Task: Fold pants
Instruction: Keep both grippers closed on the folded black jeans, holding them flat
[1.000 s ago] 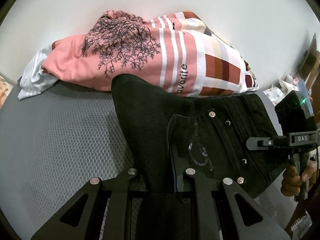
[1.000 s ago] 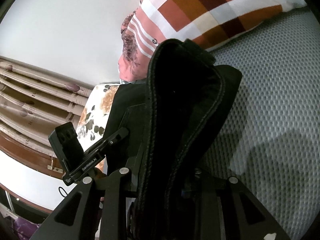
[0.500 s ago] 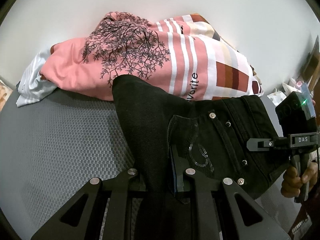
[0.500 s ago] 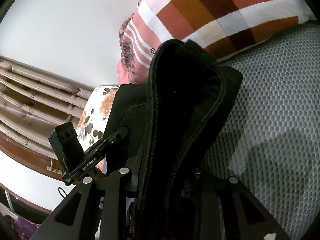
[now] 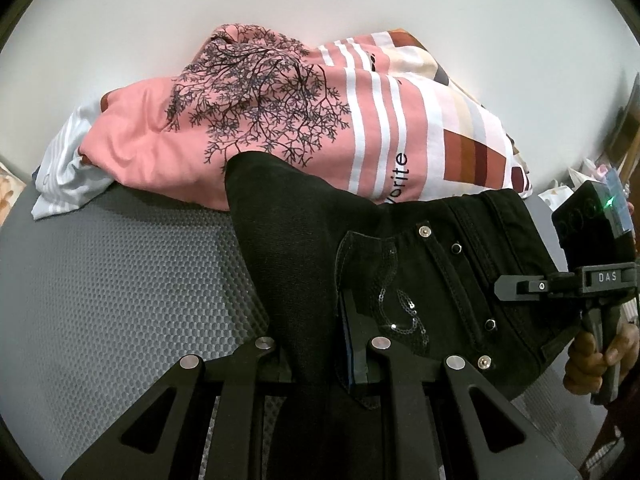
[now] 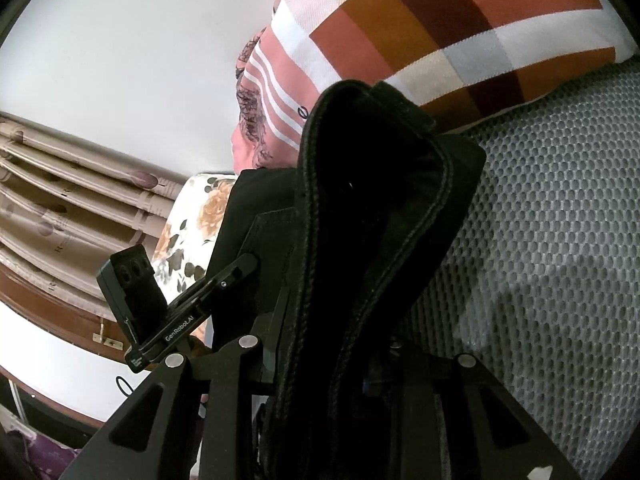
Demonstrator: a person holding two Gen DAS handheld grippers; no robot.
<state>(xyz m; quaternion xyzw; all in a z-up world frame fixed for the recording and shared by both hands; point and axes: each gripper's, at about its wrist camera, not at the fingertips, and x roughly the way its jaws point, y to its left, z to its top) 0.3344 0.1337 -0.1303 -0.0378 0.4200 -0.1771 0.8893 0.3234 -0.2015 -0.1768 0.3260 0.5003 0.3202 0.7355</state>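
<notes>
The black pants point(image 5: 400, 260) hang stretched between both grippers above a grey mesh mattress point(image 5: 100, 300). In the left wrist view a back pocket with sequins and metal rivets faces the camera. My left gripper point(image 5: 320, 348) is shut on a fold of the dark cloth beside that pocket. My right gripper point(image 5: 520, 286) holds the waistband end at the right, with a hand on its handle. In the right wrist view my right gripper point(image 6: 328, 360) is shut on a thick, stitched bunch of the pants point(image 6: 380, 200). The left gripper point(image 6: 236, 272) shows at the left.
A pink pillow with a tree print point(image 5: 260, 120) and a checked pillow point(image 6: 440, 20) lie against the white wall behind the pants. A striped white cloth point(image 5: 64, 160) lies at the far left. A floral sheet point(image 6: 200, 216) and curtains point(image 6: 60, 200) are beyond the bed's side.
The left gripper has shifted slightly sideways with the pants, so the pillows sit a little further right in its view. Both grips are unchanged.
</notes>
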